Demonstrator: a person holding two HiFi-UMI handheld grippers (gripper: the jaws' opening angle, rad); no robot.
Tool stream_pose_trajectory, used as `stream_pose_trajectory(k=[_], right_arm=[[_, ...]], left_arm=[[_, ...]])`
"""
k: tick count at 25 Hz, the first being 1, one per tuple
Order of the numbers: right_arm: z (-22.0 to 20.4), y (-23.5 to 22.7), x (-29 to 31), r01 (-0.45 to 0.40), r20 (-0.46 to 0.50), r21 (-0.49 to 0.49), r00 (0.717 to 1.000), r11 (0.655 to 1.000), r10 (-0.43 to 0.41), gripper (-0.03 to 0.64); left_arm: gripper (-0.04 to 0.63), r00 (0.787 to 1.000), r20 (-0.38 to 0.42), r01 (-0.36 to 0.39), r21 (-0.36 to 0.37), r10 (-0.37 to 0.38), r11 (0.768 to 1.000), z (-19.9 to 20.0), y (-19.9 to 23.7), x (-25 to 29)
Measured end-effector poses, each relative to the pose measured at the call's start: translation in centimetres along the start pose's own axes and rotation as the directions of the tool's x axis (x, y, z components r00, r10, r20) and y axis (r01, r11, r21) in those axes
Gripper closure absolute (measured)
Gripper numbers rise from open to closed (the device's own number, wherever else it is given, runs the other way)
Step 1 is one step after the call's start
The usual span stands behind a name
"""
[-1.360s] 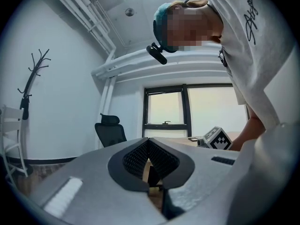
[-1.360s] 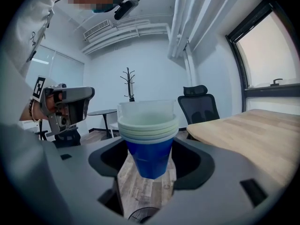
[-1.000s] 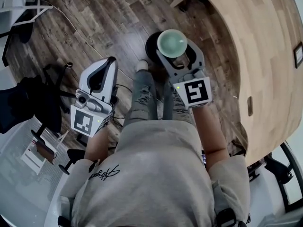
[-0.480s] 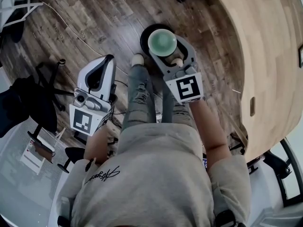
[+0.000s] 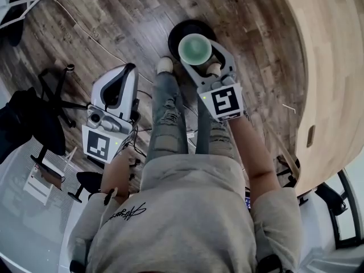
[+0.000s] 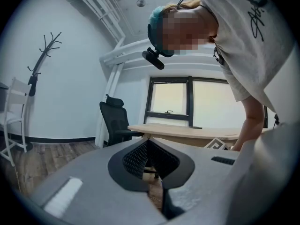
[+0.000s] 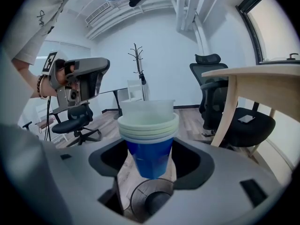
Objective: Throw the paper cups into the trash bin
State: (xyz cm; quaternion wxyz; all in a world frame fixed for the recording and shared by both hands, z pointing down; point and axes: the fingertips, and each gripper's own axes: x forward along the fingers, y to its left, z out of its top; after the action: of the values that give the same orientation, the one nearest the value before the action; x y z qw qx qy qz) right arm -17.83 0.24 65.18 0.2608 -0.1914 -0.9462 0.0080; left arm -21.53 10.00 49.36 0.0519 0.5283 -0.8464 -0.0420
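Dark wood-plank floor (image 5: 114, 21) fills the room underfoot, with a curved pale wooden surface (image 5: 335, 67) along the right and a black office chair (image 5: 40, 118) at the far left. The person stands with jeans-clad legs (image 5: 168, 112) between the two tools. The right gripper (image 5: 200, 58) reaches forward, and its jaws are closed around a nested stack of paper cups (image 7: 149, 135). The cups are blue-walled with pale rolled rims, and a whitish cup sits topmost. The stack is upright and is pinched on the blue wall just below the rims. From the head view it sits right over the round black trash bin (image 5: 187, 30), which stands on the floor just beyond the person's feet. In the right gripper view the bin's dark mouth shows directly beneath the cup bottom. The left gripper (image 5: 122, 75) hangs at the left, well apart from the bin, with its jaws brought together at the tips and nothing between them. Such cups are probably very light and thin-walled, so a hard squeeze would likely buckle them. Their taper could also let them slip downward. The stiffest hold is likely just under the stacked rims, where the layers reinforce each other. Parting the jaws here should probably let the whole stack fall into the bin.
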Motion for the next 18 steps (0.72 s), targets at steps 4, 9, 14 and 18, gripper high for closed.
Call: stream_pose_trajectory(k=[4, 9, 14, 18], right_arm=[[-1.7, 0.4, 1.0, -0.013, -0.011, 0.008, 1.000, 1.000, 0.013, 0.319], [-3.9, 0.6, 2.0, -0.024, -0.037, 0.021, 0.999, 0.999, 0.025, 0.319], [-6.7, 0.6, 3.3, -0.028, -0.055, 0.005, 0.998, 1.000, 0.028, 0.319], [-8.9, 0.1, 3.9, -0.030, -0.077, 0.007, 0.997, 1.000, 0.030, 0.319]], left_arm=[[0.592, 1.000, -0.016, 0.003, -0.013, -0.003, 1.000, -1.7, -0.1, -0.2], [0.592, 1.000, -0.027, -0.002, -0.026, 0.001, 1.000, -3.6, 0.2, -0.3], [0.592, 0.999, -0.044, -0.012, -0.034, 0.011, 0.999, -5.7, 0.7, -0.3], [0.592, 0.999, -0.048, -0.024, -0.046, 0.022, 0.999, -7.0, 0.7, -0.1]])
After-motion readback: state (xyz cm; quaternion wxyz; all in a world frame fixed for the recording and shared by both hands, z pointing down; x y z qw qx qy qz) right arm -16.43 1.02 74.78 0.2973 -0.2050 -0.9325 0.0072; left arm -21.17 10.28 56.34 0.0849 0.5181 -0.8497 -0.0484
